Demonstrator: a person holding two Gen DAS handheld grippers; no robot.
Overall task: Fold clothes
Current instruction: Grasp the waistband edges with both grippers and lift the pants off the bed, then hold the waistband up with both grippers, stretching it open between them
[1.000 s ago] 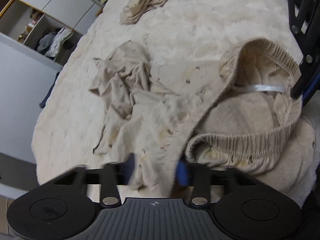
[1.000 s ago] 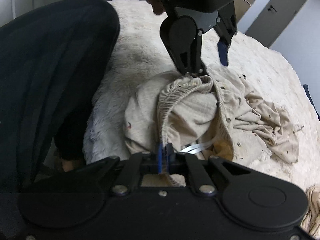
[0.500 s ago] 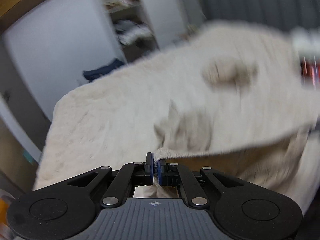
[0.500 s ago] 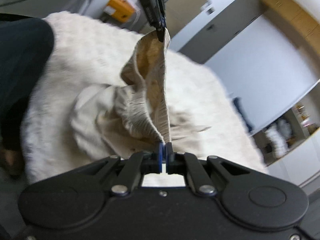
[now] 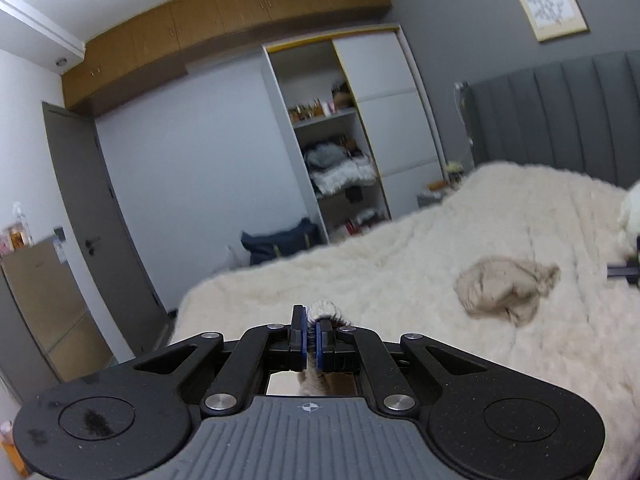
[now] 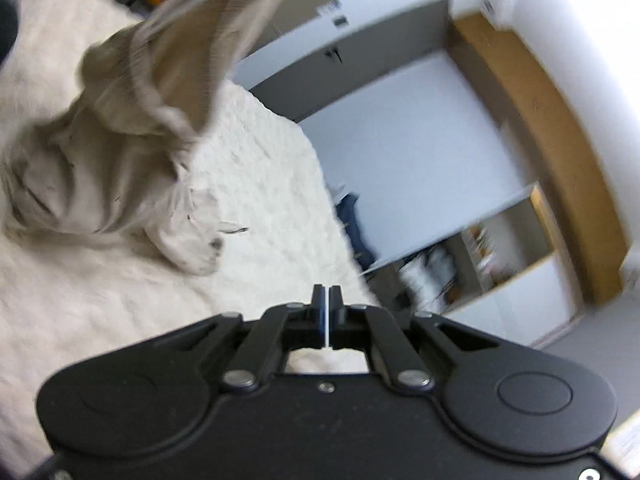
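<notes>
Beige patterned pants (image 6: 120,152) hang blurred at the upper left of the right wrist view. Their waistband is lifted and their legs trail on the cream fluffy blanket (image 6: 260,184). My left gripper (image 5: 311,330) is shut on a fold of the ribbed waistband (image 5: 326,311), which pokes up between its pads. The rest of the pants is hidden below that camera. My right gripper (image 6: 325,316) is shut, and no cloth shows between its pads. It stands apart from the pants, to their lower right.
A second crumpled beige garment (image 5: 504,290) lies on the blanket (image 5: 400,272) further up the bed. Behind are a grey padded headboard (image 5: 560,120), an open wardrobe (image 5: 340,160), a grey door (image 5: 92,220) and a navy bag (image 5: 280,240) on the floor.
My left gripper closed on the waistband and rose, and its view swung from the bed to the room. The right gripper no longer has the waistband between its fingers, and the pants now hang away from it.
</notes>
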